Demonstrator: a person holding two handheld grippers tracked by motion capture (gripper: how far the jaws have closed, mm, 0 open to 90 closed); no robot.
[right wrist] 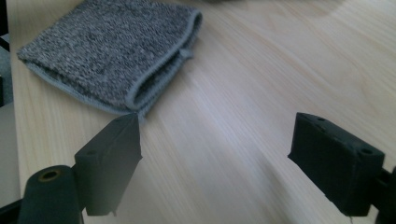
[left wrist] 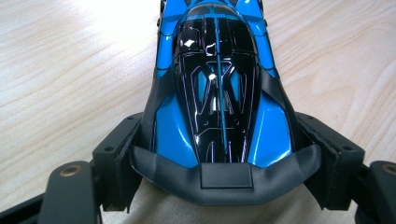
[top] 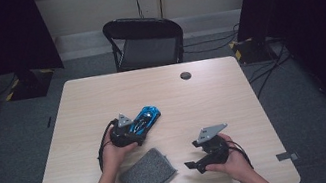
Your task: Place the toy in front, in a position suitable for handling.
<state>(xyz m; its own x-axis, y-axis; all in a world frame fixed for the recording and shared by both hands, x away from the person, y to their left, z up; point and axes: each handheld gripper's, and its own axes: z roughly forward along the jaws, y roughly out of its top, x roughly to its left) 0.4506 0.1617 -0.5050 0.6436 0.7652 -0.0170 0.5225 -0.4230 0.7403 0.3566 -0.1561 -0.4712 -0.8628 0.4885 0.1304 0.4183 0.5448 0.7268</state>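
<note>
High view placed the toy car (top: 144, 119) mid-table; my left gripper view alone showed my left claw (left wrist: 219, 154) clamped on its tail. My right claw (right wrist: 215, 163) stood apart, empty, beside the cloth (right wrist: 109, 51).

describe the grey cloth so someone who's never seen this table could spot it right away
On the light wooden table, look at the near edge, between the person's two forearms. The cloth lies flat there, folded, a speckled grey square of nubby fabric with a paler stitched hem. Unlike the glossy blue and black toy car held in the left tool just beyond it, it is soft, dull and untouched.
</note>
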